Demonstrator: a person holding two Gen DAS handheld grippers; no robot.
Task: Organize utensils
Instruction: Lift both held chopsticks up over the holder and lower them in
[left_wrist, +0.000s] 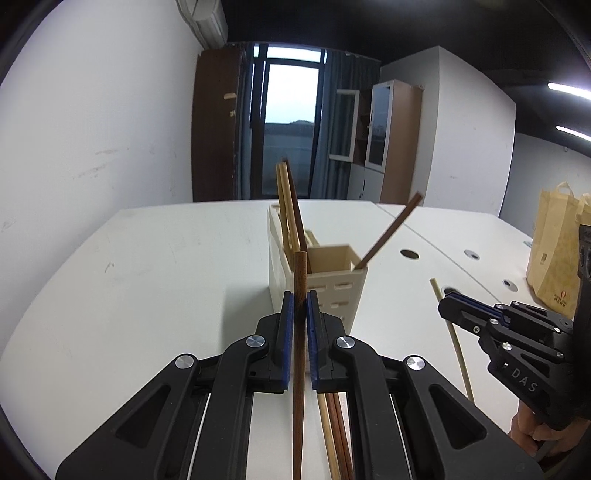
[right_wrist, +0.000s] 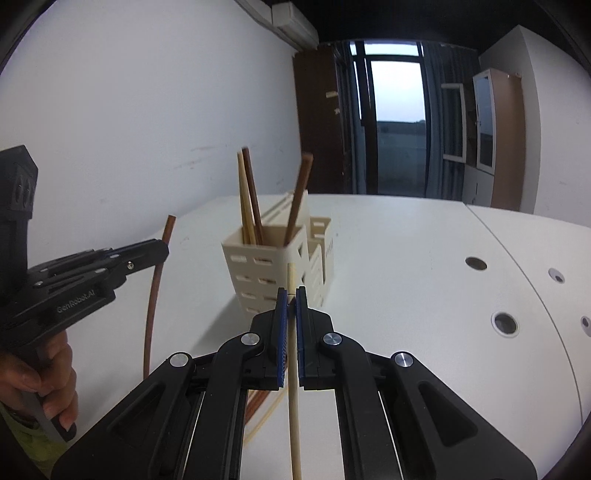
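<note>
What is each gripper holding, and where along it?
The left gripper clamps a dark brown chopstick near its upper end. The right gripper clamps a pale chopstick, also near its upper end.

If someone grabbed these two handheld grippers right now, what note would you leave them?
Left gripper: shut on a dark chopstick, lifted off the table.
Right gripper: shut on a pale chopstick, also lifted.
Holder: cream, slotted, mid-table, just ahead of both grippers.
Done: several sticks already stand in the holder, pale and dark.
Left: drop these two in, then collect the loose sticks lying on the table under the grippers. How many remain I cannot tell.
</note>
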